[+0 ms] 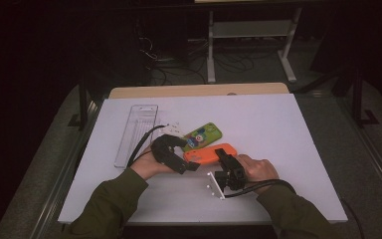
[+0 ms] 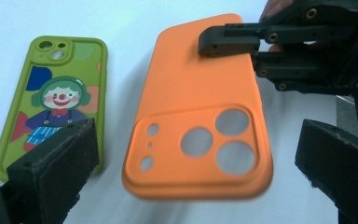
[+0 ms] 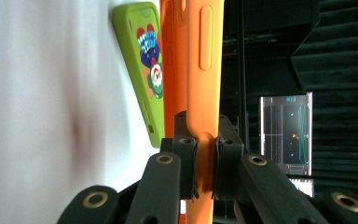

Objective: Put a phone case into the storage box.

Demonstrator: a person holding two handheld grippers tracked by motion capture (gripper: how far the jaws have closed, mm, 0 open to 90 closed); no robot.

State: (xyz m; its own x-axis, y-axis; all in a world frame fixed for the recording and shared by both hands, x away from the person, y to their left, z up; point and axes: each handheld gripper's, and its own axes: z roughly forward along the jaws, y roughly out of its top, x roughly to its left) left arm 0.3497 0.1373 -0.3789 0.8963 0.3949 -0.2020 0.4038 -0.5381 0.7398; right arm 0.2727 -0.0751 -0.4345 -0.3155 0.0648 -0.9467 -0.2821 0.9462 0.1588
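Orange phone case (image 1: 210, 153) sits mid-surface, green case (image 1: 202, 136) just at its 11 o'clock; my right hand-held gripper (image 1: 224, 158) clamps its edge, left hand-held gripper (image 1: 191, 160) gapes wide w/ nothing held.

The room is dim around the brightly lit white desk (image 1: 278, 129). In the left gripper view the orange case (image 2: 200, 116) is blurred at its near edge, and soft shadows lie under it.

No readable text anywhere; green phone case (image 2: 51, 100) carries just a clown picture, orange phone case (image 2: 200, 112) is plain.
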